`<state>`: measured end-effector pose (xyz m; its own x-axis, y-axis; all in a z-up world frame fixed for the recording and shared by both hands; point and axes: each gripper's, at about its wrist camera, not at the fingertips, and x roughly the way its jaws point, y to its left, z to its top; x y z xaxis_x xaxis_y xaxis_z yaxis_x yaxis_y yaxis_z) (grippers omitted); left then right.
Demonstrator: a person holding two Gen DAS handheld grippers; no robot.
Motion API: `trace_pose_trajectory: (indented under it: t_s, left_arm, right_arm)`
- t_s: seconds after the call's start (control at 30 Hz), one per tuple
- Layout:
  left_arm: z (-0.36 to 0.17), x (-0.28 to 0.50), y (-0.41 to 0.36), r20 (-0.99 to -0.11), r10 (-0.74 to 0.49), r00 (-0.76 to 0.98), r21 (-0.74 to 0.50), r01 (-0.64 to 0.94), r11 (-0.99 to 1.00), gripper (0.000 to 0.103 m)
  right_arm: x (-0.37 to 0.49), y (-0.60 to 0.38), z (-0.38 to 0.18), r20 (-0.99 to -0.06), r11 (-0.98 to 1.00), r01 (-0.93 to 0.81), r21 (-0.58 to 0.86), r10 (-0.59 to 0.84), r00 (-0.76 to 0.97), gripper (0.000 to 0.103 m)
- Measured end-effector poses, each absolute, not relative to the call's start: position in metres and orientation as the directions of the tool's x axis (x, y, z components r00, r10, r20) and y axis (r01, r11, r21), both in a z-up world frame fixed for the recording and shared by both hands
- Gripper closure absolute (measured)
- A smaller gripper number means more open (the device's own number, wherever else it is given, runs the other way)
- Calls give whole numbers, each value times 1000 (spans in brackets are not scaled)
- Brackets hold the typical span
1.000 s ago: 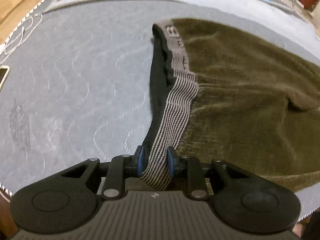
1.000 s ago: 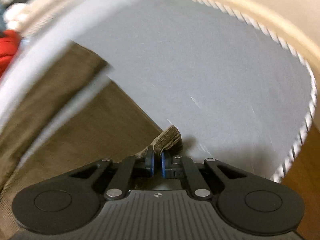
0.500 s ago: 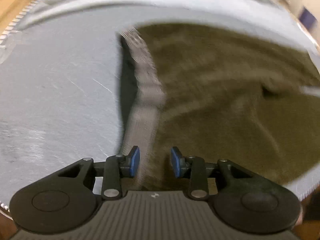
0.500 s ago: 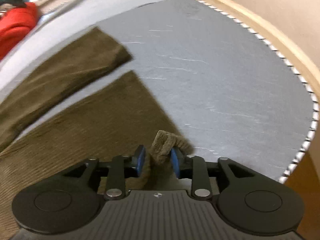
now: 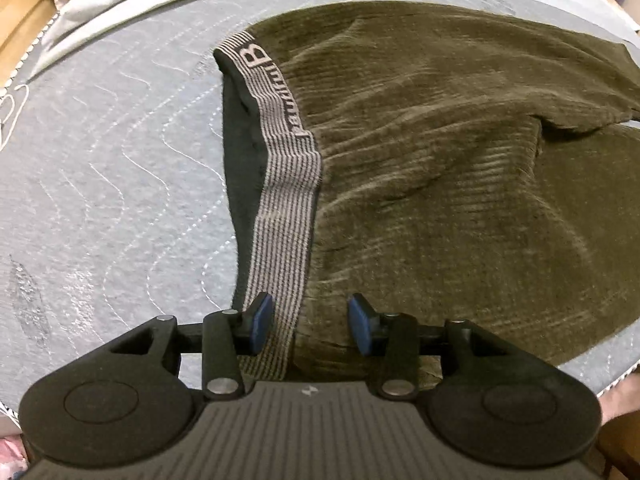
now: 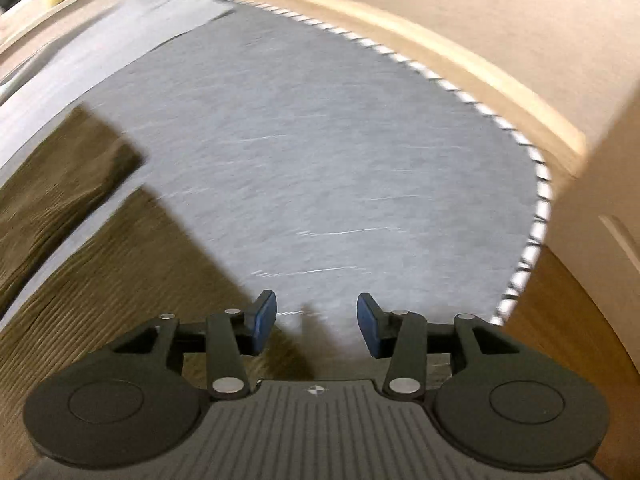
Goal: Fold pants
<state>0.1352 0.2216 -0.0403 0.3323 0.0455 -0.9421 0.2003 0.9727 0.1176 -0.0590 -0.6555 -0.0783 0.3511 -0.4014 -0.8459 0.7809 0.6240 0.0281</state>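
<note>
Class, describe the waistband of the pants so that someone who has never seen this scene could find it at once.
Start at the grey quilted mattress and find the olive-green corduroy pants spread on it. Along their left edge in the left wrist view runs the grey-and-black striped elastic waistband. It alone is finely striped and bears a large letter B, unlike the ribbed olive cloth beside it.

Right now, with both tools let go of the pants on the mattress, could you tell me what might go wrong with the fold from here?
1. The two legs of the pants lie apart with mattress showing between them, so a fold now may come out uneven.
2. The striped waistband is flipped open, showing dark lining; it may crease in.
3. The left tool, jaws just opened, hovers over the waistband, and the right tool over the hem; either could snag cloth.
</note>
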Motion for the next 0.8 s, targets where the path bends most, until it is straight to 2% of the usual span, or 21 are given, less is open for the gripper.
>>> trace_pose_trajectory:
  t_s: [0.07,0.13,0.2,0.27,0.33,0.4,0.5,0.6,0.8]
  left_arm:
    - [-38,137,221,-932,43,360,115,180,977,52]
    - [-29,140,225,-917,27,399,95,152,984,47]
    - [-20,143,225,-903,5,431,73,141,987,46]
    - [-16,143,222,-892,-5,452,66,141,988,45]
    - [-14,143,217,-883,6,469,86,148,985,45]
    - [-12,143,213,-878,14,478,98,152,983,45]
    - [-11,145,210,-872,9,489,96,153,984,44]
    - [-12,147,209,-872,14,490,105,159,982,44]
    - [-17,149,209,-872,26,489,122,164,979,42]
  right_arm:
    - [-61,-659,-77,-830,597,801,39,-428,359,56]
    - [-63,-657,-73,-811,614,779,125,-389,437,56]
    - [-57,-647,-81,-824,663,716,220,-267,500,55]
    - [-44,-637,-101,-877,712,653,258,-111,467,55]
    - [-33,-624,-123,-938,774,610,169,-63,340,55]
    - [-24,-611,-125,-945,833,546,84,-107,309,55]
    - [-18,-603,-109,-914,839,541,66,-167,371,55]
    - [-13,-593,-84,-853,842,525,123,-180,489,55]
    - [3,-542,-34,-701,906,399,141,-194,687,55]
